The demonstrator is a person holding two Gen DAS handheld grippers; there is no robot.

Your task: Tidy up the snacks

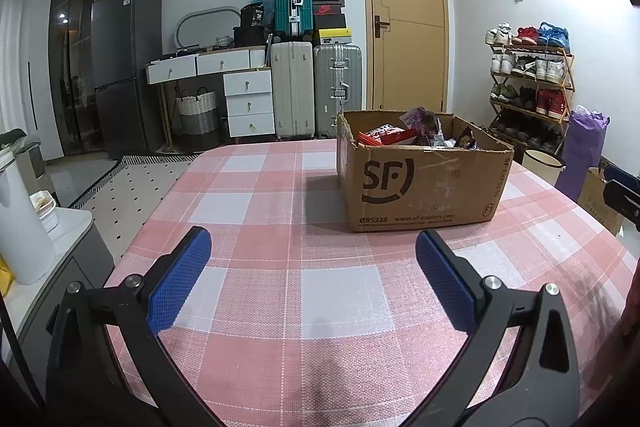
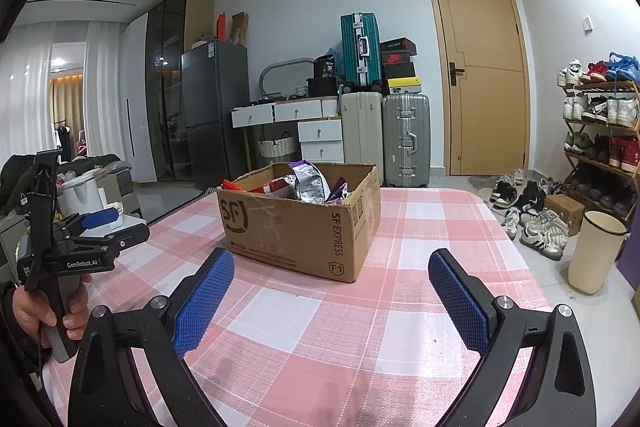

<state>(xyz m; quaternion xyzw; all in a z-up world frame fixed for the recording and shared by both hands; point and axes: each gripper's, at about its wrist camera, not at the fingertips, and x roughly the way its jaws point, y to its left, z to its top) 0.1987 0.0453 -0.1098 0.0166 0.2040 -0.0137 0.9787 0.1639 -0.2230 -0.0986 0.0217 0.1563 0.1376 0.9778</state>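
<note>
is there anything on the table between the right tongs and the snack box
Nothing visible. Only bare checkered tablecloth lies between the open right tongs and the cardboard box of snacks.

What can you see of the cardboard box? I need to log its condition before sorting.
The cardboard box is brown corrugated, printed with a black SF logo and "SF EXPRESS". It sits upright on the checked tablecloth, top open, front face scuffed with tape residue. Snack packets fill it, some poking above the rim. No tool touches it.
</note>
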